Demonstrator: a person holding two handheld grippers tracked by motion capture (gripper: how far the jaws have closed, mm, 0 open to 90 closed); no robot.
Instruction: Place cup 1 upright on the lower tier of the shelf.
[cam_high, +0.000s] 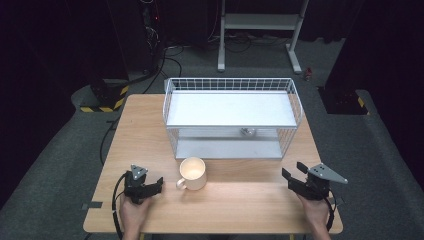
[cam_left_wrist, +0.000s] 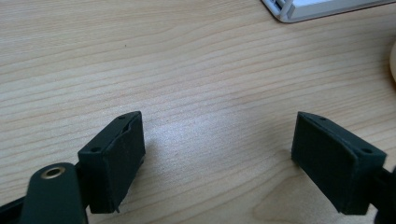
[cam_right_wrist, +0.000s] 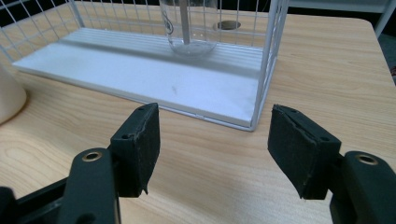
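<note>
A cream mug (cam_high: 193, 173) stands upright on the wooden table (cam_high: 230, 202), its handle toward the front left. Its side shows at the left edge of the right gripper view (cam_right_wrist: 8, 97). Behind it is a white two-level wire rack (cam_high: 232, 116); a clear glass jar (cam_right_wrist: 188, 25) stands on its lower shelf (cam_right_wrist: 154, 79). My left gripper (cam_high: 152, 186) rests open at the front left, just left of the mug, jaws wide over bare wood (cam_left_wrist: 217, 140). My right gripper (cam_high: 294, 176) is open at the front right, nothing between its jaws (cam_right_wrist: 215, 144).
A metal stand (cam_high: 260, 30) and cables lie on the floor beyond the table. Yellow-black striped feet (cam_high: 102, 100) sit at the far left. Bare wood stretches along the table's front between the two grippers.
</note>
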